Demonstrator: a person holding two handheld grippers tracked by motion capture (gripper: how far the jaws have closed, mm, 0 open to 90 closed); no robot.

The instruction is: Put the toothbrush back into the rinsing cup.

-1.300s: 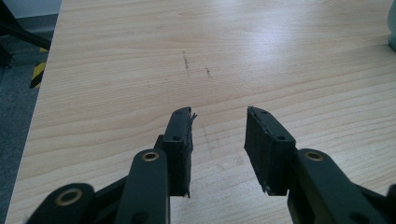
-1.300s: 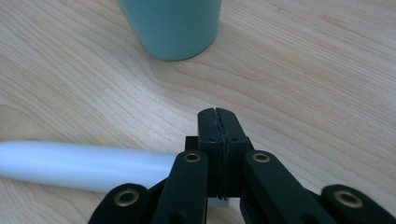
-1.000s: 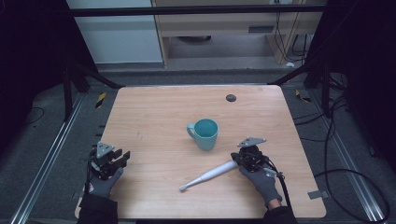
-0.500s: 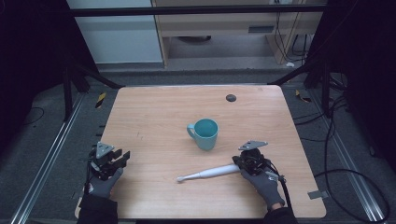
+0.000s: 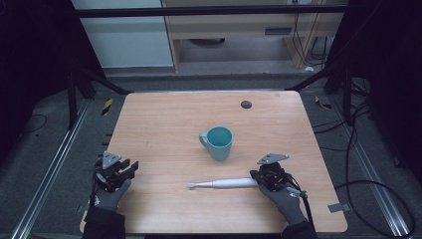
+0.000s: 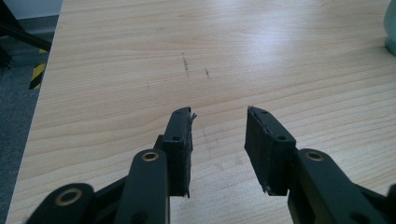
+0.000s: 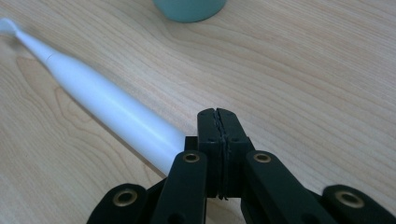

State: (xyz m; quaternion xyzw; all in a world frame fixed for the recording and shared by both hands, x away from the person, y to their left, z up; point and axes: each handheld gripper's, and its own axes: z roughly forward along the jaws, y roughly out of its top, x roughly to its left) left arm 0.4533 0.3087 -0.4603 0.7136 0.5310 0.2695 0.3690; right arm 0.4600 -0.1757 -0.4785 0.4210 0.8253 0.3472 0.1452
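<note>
A white electric toothbrush (image 5: pixel 224 183) (image 7: pixel 107 107) lies flat on the wooden table (image 5: pixel 164 124), its head pointing left. Its thick end reaches my right gripper (image 5: pixel 256 175) (image 7: pixel 217 112), whose jaws are shut pad to pad with nothing between them; the handle runs along their left side. A teal mug (image 5: pixel 219 143) (image 7: pixel 189 9) stands upright mid-table, just beyond the toothbrush, handle to the left. My left gripper (image 5: pixel 131 168) (image 6: pixel 218 114) rests at the table's front left edge, its jaws apart over bare wood; the mug's edge (image 6: pixel 391 28) shows far right.
A small dark round spot (image 5: pixel 246 104) sits near the table's far edge. Black frame bars and cables run along the floor on both sides. A strip of yellow-black tape (image 5: pixel 107 106) lies left of the table.
The toothbrush has swung from a slant to lying nearly level across the table, its head now farther from me. The right gripper shifted slightly nearer the front edge. The left gripper stayed put.
</note>
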